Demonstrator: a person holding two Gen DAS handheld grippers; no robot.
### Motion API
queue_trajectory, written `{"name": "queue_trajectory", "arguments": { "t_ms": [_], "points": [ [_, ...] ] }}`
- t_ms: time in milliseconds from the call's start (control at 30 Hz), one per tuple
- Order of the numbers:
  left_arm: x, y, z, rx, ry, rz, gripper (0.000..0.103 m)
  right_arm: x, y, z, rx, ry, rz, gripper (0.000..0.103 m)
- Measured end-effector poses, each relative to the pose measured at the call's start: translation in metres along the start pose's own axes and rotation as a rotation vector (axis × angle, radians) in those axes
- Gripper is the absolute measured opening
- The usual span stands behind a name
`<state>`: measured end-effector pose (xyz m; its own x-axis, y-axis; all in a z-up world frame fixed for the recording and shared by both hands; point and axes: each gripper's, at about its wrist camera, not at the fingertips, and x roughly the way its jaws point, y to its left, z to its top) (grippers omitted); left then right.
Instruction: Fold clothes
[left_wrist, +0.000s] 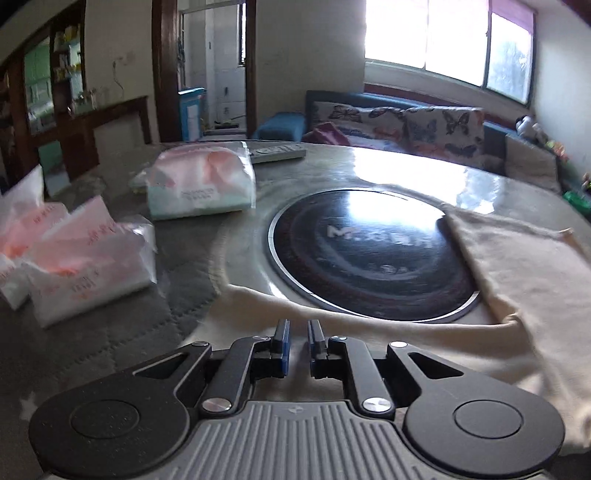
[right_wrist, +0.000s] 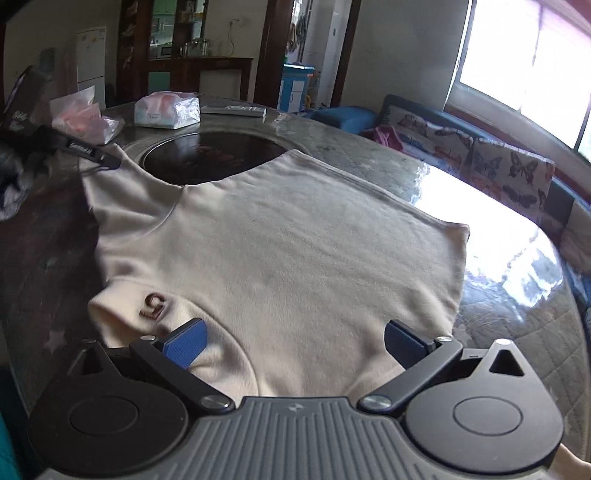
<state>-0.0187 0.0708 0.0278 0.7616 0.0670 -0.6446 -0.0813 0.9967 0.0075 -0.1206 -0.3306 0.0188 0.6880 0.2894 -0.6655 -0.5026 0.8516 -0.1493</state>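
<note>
Cream sweater (right_wrist: 295, 240) lies spread flat on the round table (right_wrist: 498, 258), its far edge overlapping the dark round cooktop (right_wrist: 210, 155). Right gripper (right_wrist: 295, 343) hovers above its near hem, jaws wide apart. Left gripper (left_wrist: 298, 332) has its blue pads nearly together over a sleeve; whether they pinch cloth is unclear. Plastic-wrapped packets (left_wrist: 199, 181) sit beyond.

Black-linked left claw (left_wrist: 298, 334) and right claw (right_wrist: 293, 341), blue ribbed pads, silver screws, grey ridged bodies.
</note>
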Motion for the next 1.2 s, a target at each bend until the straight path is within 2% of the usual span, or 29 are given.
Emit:
{"name": "queue_trajectory", "arguments": {
  "t_ms": [33,133,233,367,600,733,767,833,867,933,1000,1033,1067,1200],
  "points": [
    [0.0,0.002,0.002,-0.008,0.007,-0.001,0.013,-0.005,0.001,-0.003,-0.005,-0.011,-0.007,0.103],
    [-0.003,0.0,0.007,-0.015,0.016,-0.018,0.013,-0.025,-0.014,-0.008,0.085,-0.031,-0.021,0.103],
    [-0.012,-0.018,0.015,0.011,-0.005,-0.082,0.012,-0.043,-0.039,-0.016,0.198,-0.05,-0.063,0.103],
    [-0.021,-0.059,0.022,0.08,-0.017,-0.208,0.013,-0.059,-0.077,-0.038,0.305,-0.017,-0.226,0.102],
    [-0.035,-0.154,0.019,0.247,0.003,-0.473,0.013,-0.084,-0.134,-0.089,0.523,0.058,-0.496,0.083],
    [-0.043,-0.207,0.011,0.35,0.017,-0.606,0.013,-0.097,-0.152,-0.113,0.617,0.081,-0.569,0.075],
    [-0.045,-0.22,0.008,0.376,0.022,-0.633,0.013,-0.099,-0.156,-0.119,0.639,0.087,-0.57,0.068],
    [-0.046,-0.239,0.003,0.415,0.034,-0.676,0.013,-0.1,-0.16,-0.128,0.672,0.097,-0.567,0.062],
    [-0.047,-0.248,-0.002,0.437,0.04,-0.698,0.013,-0.1,-0.161,-0.131,0.682,0.101,-0.563,0.054],
    [-0.047,-0.26,-0.01,0.47,0.055,-0.723,0.013,-0.1,-0.163,-0.137,0.711,0.089,-0.546,0.049],
    [-0.047,-0.269,-0.018,0.491,0.076,-0.739,0.013,-0.101,-0.164,-0.137,0.706,0.075,-0.54,0.032],
    [-0.047,-0.272,-0.021,0.498,0.085,-0.747,0.013,-0.101,-0.165,-0.136,0.704,0.073,-0.541,0.028],
    [-0.048,-0.273,-0.024,0.506,0.092,-0.755,0.013,-0.1,-0.167,-0.135,0.696,0.07,-0.536,0.017],
    [-0.052,-0.276,-0.032,0.535,0.106,-0.777,0.013,-0.101,-0.175,-0.123,0.618,0.045,-0.578,0.007]
  ]
}}
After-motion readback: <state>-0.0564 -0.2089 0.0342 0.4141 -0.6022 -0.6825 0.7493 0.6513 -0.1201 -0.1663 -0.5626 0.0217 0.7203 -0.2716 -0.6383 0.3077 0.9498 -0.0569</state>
